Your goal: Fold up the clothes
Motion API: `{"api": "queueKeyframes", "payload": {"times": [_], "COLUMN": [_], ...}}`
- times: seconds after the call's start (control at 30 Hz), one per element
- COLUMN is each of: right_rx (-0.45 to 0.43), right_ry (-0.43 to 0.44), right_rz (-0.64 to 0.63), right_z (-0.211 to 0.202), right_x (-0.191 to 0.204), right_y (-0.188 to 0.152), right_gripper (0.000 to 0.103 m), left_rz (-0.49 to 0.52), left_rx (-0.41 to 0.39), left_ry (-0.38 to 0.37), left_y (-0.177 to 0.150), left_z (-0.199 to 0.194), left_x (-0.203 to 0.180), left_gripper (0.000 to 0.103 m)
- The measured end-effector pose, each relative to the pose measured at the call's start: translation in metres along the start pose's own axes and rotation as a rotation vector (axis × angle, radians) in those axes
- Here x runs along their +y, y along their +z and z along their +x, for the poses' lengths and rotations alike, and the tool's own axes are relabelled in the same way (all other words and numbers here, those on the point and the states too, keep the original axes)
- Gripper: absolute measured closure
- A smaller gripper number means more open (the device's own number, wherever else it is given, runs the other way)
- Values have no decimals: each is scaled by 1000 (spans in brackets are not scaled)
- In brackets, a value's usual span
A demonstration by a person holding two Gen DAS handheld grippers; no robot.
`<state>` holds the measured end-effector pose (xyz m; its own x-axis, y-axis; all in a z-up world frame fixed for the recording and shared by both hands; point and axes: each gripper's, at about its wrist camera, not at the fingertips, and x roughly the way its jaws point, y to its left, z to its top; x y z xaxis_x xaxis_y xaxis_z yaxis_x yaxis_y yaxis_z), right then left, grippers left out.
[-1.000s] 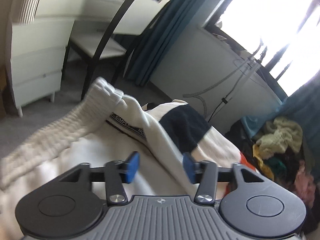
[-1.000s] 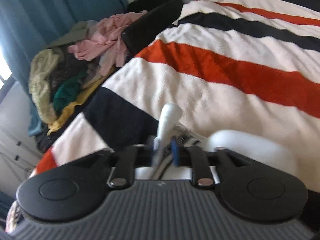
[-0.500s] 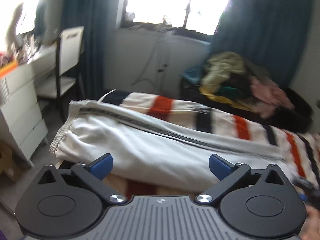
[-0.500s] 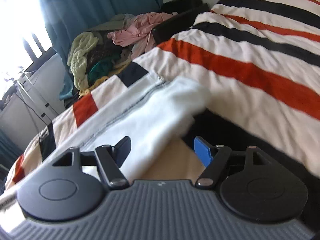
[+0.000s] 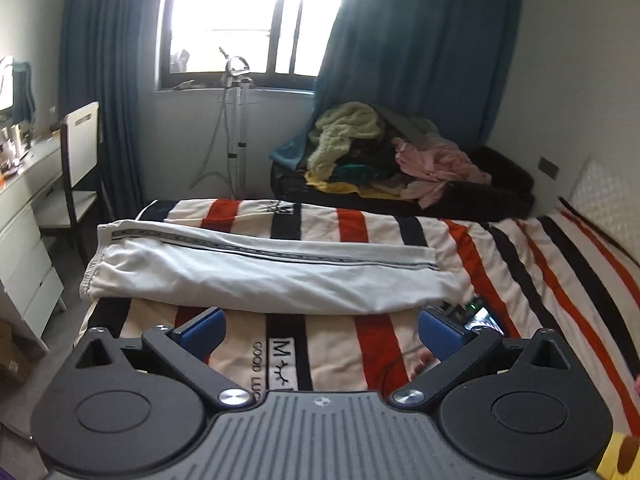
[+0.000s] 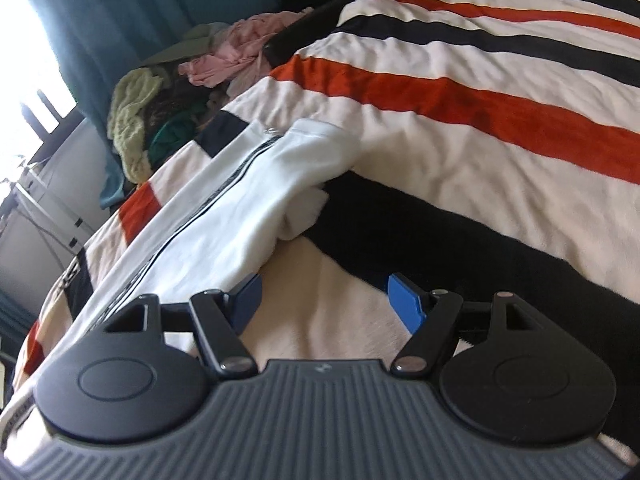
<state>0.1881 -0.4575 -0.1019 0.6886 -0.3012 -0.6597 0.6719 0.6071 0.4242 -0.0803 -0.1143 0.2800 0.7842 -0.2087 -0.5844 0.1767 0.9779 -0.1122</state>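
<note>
Both tongs, left [image 5: 322,330] and right [image 6: 324,300], are spread wide, holding nothing. White trousers [image 5: 256,276] lie apparently folded lengthwise across the striped bed [image 5: 520,264].

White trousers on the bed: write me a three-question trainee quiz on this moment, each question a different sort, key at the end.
1. True or false: the left gripper is clamped on the white trousers.
2. Multiple choice: the trousers lie on A) the white chair, B) the striped blanket, C) the floor.
3. Fill in: beyond the bed, under the blue curtain, sits a pile of ____.

Key
1. False. Both the left and the right gripper stand open, holding nothing.
2. B. They lie stretched long across it.
3. Clothes, unfolded.
</note>
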Motion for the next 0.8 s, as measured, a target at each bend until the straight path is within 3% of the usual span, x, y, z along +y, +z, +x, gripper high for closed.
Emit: {"api": "queueKeyframes", "payload": {"times": [0.5,0.73,0.8], "right_rx": [37,52,57], "right_ry": [7,37,55], "right_rz": [78,92,93], "right_z": [7,8,9], "right_x": [-14,-17,-18], "right_y": [5,6,6], "right_gripper": [31,31,31], "left_rz": [27,-65,-88], "left_rx": [13,16,-13], "left_ry": [-6,-37,1], "left_y": [-6,-4,-4], "left_z": [20,73,101], "left_x": [-10,42,70], "left_gripper": [0,0,0]}}
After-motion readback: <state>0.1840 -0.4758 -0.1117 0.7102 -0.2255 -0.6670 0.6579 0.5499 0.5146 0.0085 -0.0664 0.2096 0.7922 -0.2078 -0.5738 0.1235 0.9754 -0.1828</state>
